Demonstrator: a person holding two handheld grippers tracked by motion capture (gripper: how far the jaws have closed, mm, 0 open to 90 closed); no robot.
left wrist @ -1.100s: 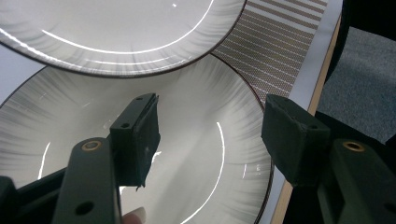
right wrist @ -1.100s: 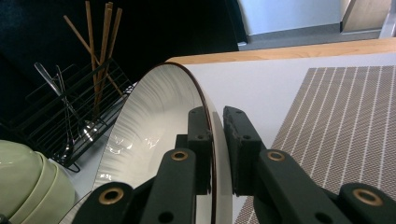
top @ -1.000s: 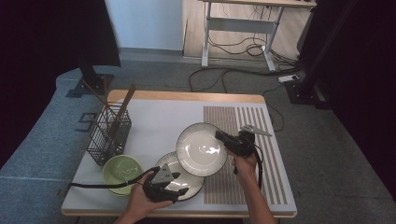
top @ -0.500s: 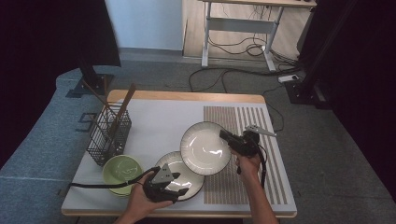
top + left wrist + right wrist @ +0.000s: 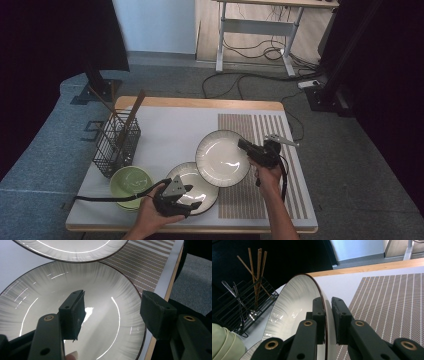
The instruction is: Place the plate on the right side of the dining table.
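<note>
Right claw [image 5: 327, 322] clamped on the rim of the upper white ribbed ceramic plate [image 5: 222, 158], tilted, lifted clear of the tabletop [image 5: 170, 125], I think. Left claw [image 5: 112, 315] gapes over the lower plate [image 5: 105, 295], ungrasped; placing remains.

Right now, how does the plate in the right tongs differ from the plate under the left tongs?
The held plate is clamped by its rim in the right tongs and tilted up off the table; the lower plate lies flat on the table. The held plate overlaps the lower plate's far edge. The left tongs stand open above the lower plate, gripping nothing. Both are round, pale, finely streaked, with a dark rim.
</note>
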